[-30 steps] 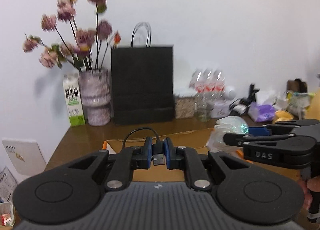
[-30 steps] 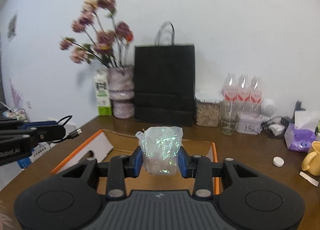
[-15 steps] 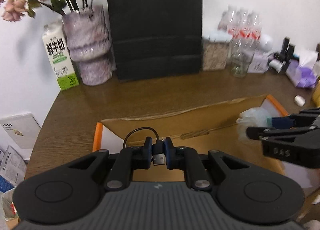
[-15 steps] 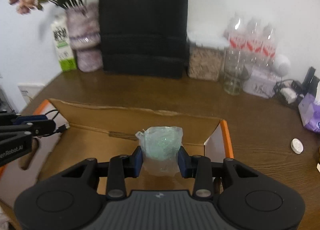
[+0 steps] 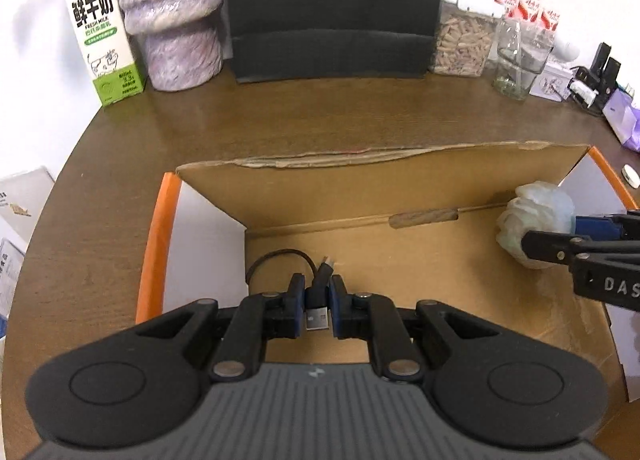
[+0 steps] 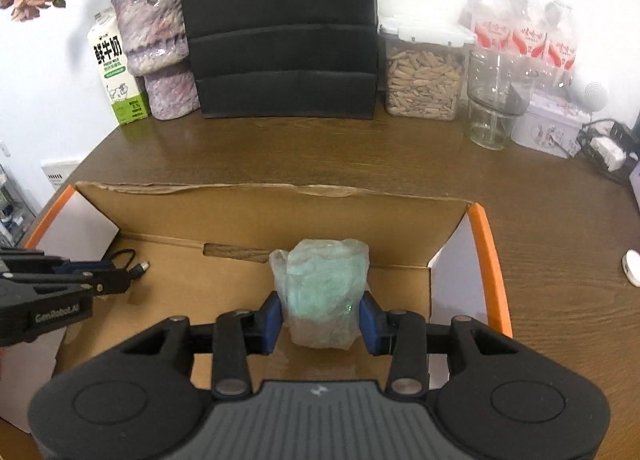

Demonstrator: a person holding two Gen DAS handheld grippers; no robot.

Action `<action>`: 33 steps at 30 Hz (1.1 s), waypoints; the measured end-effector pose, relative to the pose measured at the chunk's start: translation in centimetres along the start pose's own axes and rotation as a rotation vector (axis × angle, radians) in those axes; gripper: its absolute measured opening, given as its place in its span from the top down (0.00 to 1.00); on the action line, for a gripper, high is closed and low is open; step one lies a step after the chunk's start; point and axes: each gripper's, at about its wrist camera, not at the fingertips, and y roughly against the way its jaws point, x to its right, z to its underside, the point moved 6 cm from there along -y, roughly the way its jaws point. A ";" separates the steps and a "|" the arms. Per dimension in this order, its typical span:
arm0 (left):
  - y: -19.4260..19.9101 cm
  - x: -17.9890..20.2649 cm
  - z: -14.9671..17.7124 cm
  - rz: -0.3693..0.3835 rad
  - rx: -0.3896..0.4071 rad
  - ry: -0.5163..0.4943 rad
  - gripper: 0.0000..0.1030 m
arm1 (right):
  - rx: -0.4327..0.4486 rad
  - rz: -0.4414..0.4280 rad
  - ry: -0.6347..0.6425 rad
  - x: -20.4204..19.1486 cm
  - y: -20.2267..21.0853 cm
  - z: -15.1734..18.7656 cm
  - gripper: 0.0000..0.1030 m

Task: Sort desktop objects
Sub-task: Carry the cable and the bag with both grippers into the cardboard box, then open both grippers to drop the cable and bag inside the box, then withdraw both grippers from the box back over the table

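An open cardboard box (image 5: 360,175) with orange edges lies on the brown table. My left gripper (image 5: 317,284) is shut on a short black USB cable (image 5: 276,256); its loop hangs over the box floor at the left, and the plug points back at the camera. In the right wrist view the same gripper (image 6: 120,278) enters from the left with the cable's small end (image 6: 141,268) sticking out. My right gripper (image 6: 320,302) has a crumpled greenish plastic bundle (image 6: 324,272) between its blue pads, low in the box (image 6: 280,211). Its jaws are opening and the pads still touch the bundle.
Along the wall stand a milk carton (image 5: 104,31), a mottled purple vase (image 5: 172,19), a black paper bag (image 5: 332,7), a jar of seeds (image 6: 422,79), a glass (image 6: 494,107) and water bottles (image 6: 524,31). A small white cap (image 6: 632,268) lies to the right of the box.
Both grippers have tilted down and sunk into the box with their loads. The right jaws stand a little wider around the bundle than before.
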 end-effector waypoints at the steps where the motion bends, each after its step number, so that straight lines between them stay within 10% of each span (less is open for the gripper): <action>1: -0.1 0.1 0.1 -0.003 -0.006 -0.004 0.87 | -0.003 -0.003 -0.002 0.0 0.0 0.1 0.62; 4: 0.1 0.5 0.2 -0.033 0.001 -0.033 0.87 | 0.001 0.005 0.017 -0.3 0.3 0.3 0.59; 8: 1.4 0.9 -0.3 -0.053 0.058 -0.046 0.81 | 0.024 0.009 0.023 -0.6 1.1 0.1 0.24; 12: 3.5 0.9 -0.9 -0.074 0.121 -0.034 0.25 | 0.063 -0.012 0.030 -0.9 3.0 -0.2 0.13; 16: 6.4 0.6 -1.4 -0.085 0.205 -0.022 0.00 | 0.125 -0.016 0.036 -1.1 6.0 -0.2 0.09; 33: 22.5 -2.5 6.5 0.014 0.542 0.083 0.00 | 0.393 -0.096 0.077 -2.0 22.0 6.4 0.00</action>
